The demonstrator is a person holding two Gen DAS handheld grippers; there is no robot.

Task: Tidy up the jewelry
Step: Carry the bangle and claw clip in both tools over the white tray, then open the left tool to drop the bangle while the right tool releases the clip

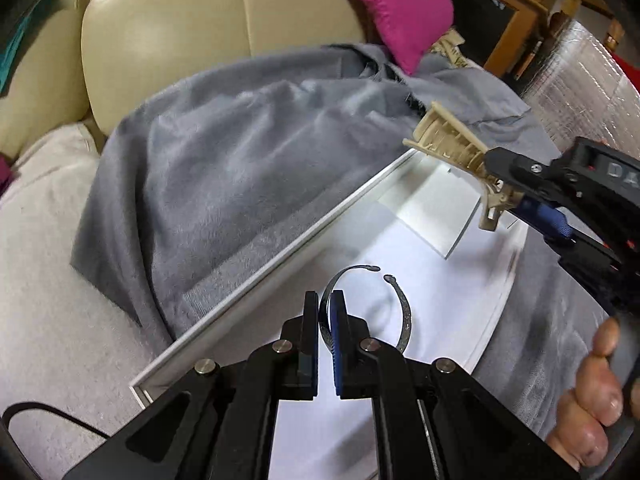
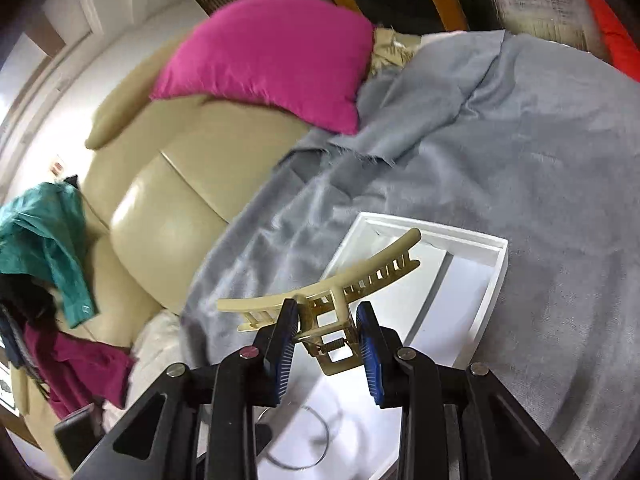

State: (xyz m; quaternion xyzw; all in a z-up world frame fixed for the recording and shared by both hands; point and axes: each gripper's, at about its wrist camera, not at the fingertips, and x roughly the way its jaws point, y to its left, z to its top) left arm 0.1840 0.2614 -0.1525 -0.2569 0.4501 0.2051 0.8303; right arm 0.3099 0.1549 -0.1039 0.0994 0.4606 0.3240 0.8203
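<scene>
A white tray (image 1: 280, 256) lies on a grey blanket (image 1: 248, 160). My left gripper (image 1: 325, 304) is shut on a thin dark metal open bangle (image 1: 405, 320) and holds it over the tray's near half. My right gripper (image 2: 327, 316) is shut on a cream hair claw clip (image 2: 360, 276), gripping its spring end, above the tray (image 2: 502, 264). In the left wrist view the clip (image 1: 444, 140) hangs over the tray's far end, held by the right gripper (image 1: 500, 188). The bangle (image 2: 320, 436) shows below in the right wrist view.
A beige leather sofa (image 1: 192, 32) with a pink cushion (image 2: 272, 52) sits behind the blanket. Teal and magenta clothes (image 2: 52, 248) hang at the left. A flat white divider card (image 1: 432, 216) lies in the tray's far part. A hand (image 1: 592, 392) shows at right.
</scene>
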